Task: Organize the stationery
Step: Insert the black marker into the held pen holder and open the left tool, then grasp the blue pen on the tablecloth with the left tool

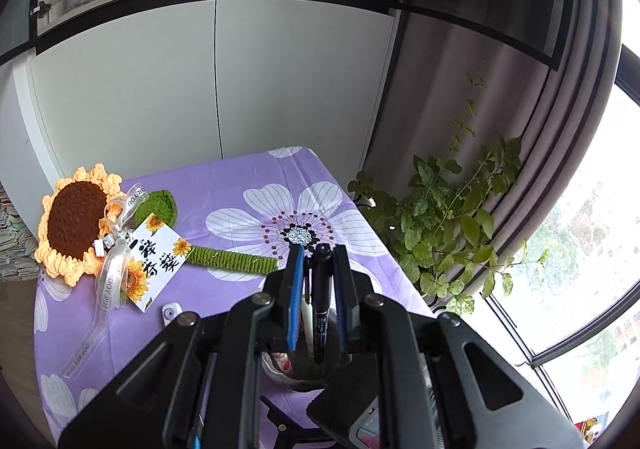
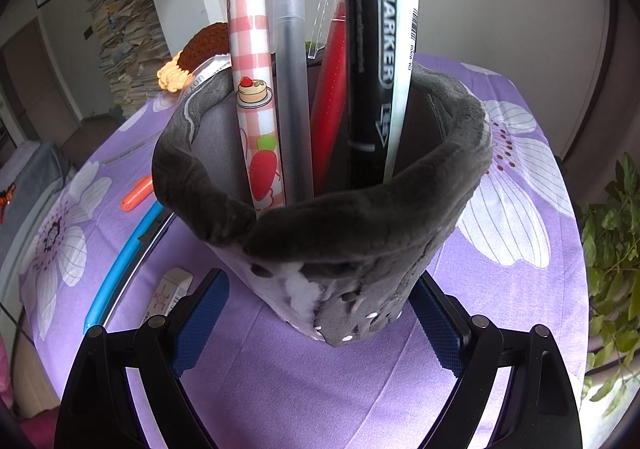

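My left gripper (image 1: 319,253) is shut on a black marker (image 1: 322,297), which stands nearly upright between the blue pads. Its lower end dips into the grey plush pen holder (image 1: 304,373) right below. In the right wrist view the same holder (image 2: 320,233) fills the middle, and my right gripper (image 2: 320,289) is shut on it, with a blue pad against each side of its base. The black marker (image 2: 368,49) stands inside it with a pink checked pen (image 2: 256,89), a frosted grey pen (image 2: 294,109), a red pen (image 2: 330,101) and a white pen (image 2: 400,89).
A crochet sunflower (image 1: 76,221) with a card (image 1: 154,261) lies at the far left of the purple flowered tablecloth (image 1: 248,177). An eraser (image 2: 168,293), a blue pen (image 2: 120,261) and an orange piece (image 2: 136,193) lie left of the holder. A leafy plant (image 1: 444,225) stands off the table's right edge.
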